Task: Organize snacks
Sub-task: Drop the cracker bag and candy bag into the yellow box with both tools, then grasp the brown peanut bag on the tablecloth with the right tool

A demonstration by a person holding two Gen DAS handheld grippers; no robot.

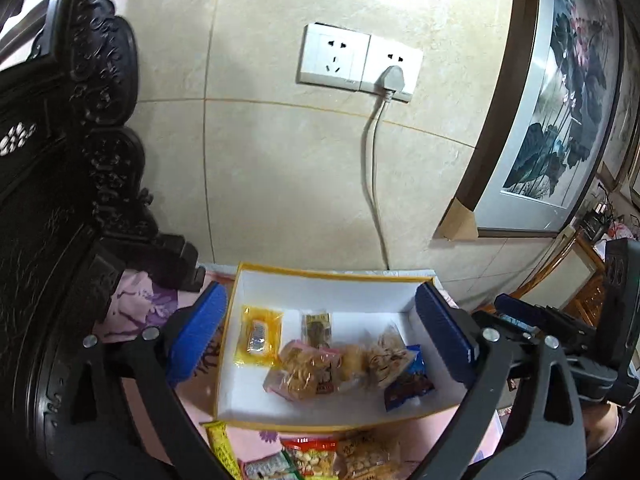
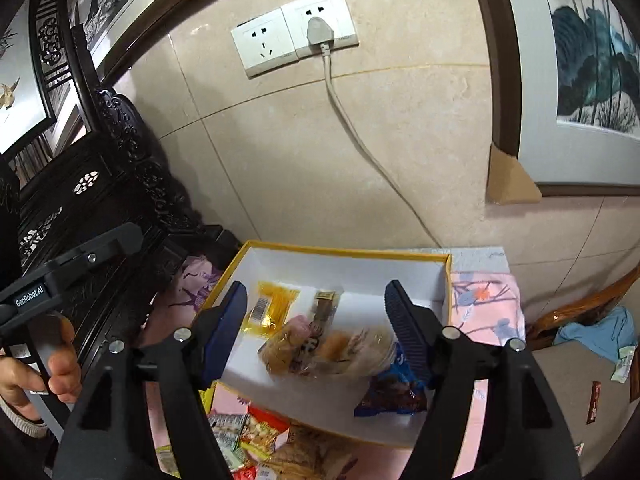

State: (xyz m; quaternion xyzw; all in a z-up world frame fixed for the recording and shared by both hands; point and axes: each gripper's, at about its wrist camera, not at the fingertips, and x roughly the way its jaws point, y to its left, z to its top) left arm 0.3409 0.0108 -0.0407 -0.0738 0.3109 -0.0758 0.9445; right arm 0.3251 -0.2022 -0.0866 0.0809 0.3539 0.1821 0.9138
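Note:
A white box with a yellow rim stands on a pink cloth against the wall. Inside lie a yellow packet, a brown stick pack, clear bags of pastry and a blue packet. My left gripper hangs open above the box with nothing between its blue pads. My right gripper is open over the same pile, also empty. Loose snack packets lie on the cloth in front of the box.
Dark carved wooden furniture rises at the left. A socket with a plugged-in white cable is on the tiled wall. Framed pictures lean at the right. A person's hand holds the left gripper's handle.

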